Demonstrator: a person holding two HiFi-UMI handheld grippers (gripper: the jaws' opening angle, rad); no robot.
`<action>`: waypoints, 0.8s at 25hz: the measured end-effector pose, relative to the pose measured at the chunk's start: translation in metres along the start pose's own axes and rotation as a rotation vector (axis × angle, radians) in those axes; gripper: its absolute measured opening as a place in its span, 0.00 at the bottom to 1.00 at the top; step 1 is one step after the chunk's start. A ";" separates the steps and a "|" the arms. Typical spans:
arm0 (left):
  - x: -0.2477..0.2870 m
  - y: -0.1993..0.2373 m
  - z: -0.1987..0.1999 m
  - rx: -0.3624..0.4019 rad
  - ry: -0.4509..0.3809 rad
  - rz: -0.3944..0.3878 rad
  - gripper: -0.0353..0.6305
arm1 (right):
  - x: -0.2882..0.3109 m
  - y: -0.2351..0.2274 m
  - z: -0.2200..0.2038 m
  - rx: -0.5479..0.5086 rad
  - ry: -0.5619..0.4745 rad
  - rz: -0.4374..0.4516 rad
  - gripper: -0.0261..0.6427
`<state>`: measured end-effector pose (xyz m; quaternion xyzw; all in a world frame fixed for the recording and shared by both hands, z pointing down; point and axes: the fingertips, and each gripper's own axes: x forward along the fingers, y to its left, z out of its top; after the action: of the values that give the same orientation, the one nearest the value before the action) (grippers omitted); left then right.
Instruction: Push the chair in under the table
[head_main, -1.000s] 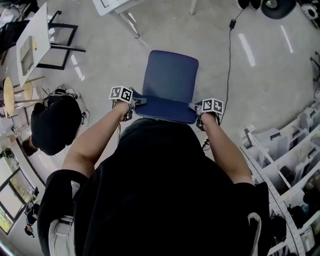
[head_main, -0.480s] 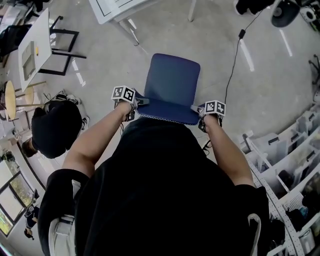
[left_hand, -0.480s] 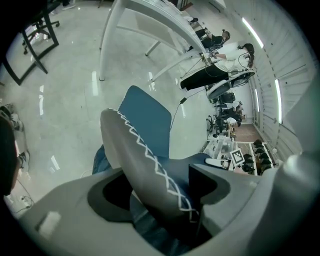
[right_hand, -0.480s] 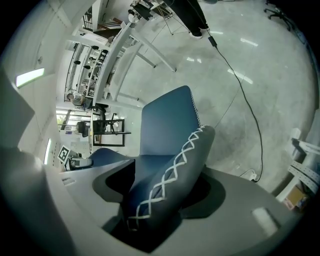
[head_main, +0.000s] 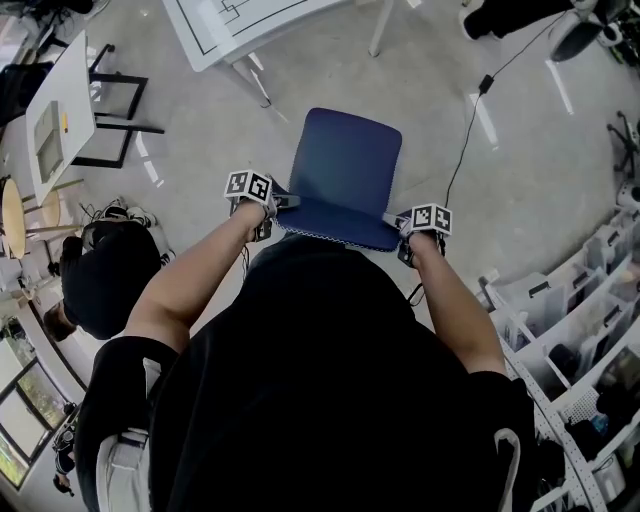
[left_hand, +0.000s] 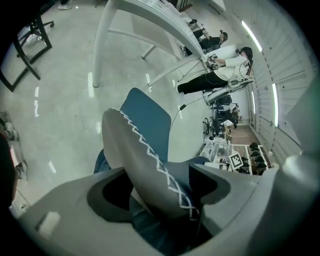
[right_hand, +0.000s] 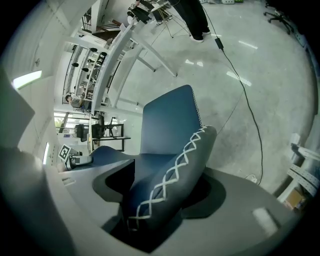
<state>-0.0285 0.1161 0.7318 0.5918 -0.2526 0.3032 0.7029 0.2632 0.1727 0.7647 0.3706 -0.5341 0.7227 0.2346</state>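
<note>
Head view, looking steeply down. A person stands directly behind a blue chair (head_main: 345, 165), whose backrest, edged with white cross-stitching, lies against the person's dark-clothed torso. The left gripper (head_main: 279, 202) grips the left end of the backrest and the right gripper (head_main: 393, 216) the right end; both forearms reach forward to them.

Left gripper view: the jaws of the left gripper (left_hand: 160, 186) are clenched on the stitched edge of the backrest (left_hand: 142, 155), which fills the gap between them.

Right gripper view: the jaws of the right gripper (right_hand: 156, 199) likewise clamp the padded backrest edge (right_hand: 172, 170), with the seat extending beyond.

The chair stands on the grey floor (head_main: 520, 170), its seat pointing toward a white worktop (head_main: 240, 20) on slanted legs. The seat's front edge is near the worktop but not under it. A black cable (head_main: 462, 155) trails across the floor to the chair's right.
</note>
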 end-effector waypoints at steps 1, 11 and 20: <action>-0.003 0.001 0.008 0.003 0.007 -0.002 0.57 | 0.001 0.005 0.006 0.007 -0.001 0.001 0.52; -0.034 0.011 0.081 0.024 0.028 -0.021 0.57 | 0.015 0.056 0.071 0.038 -0.032 -0.007 0.52; -0.053 0.014 0.128 0.040 0.026 -0.063 0.57 | 0.016 0.091 0.113 0.037 -0.064 -0.021 0.52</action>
<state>-0.0741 -0.0154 0.7254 0.6092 -0.2186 0.2937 0.7034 0.2187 0.0360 0.7404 0.4031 -0.5240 0.7179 0.2181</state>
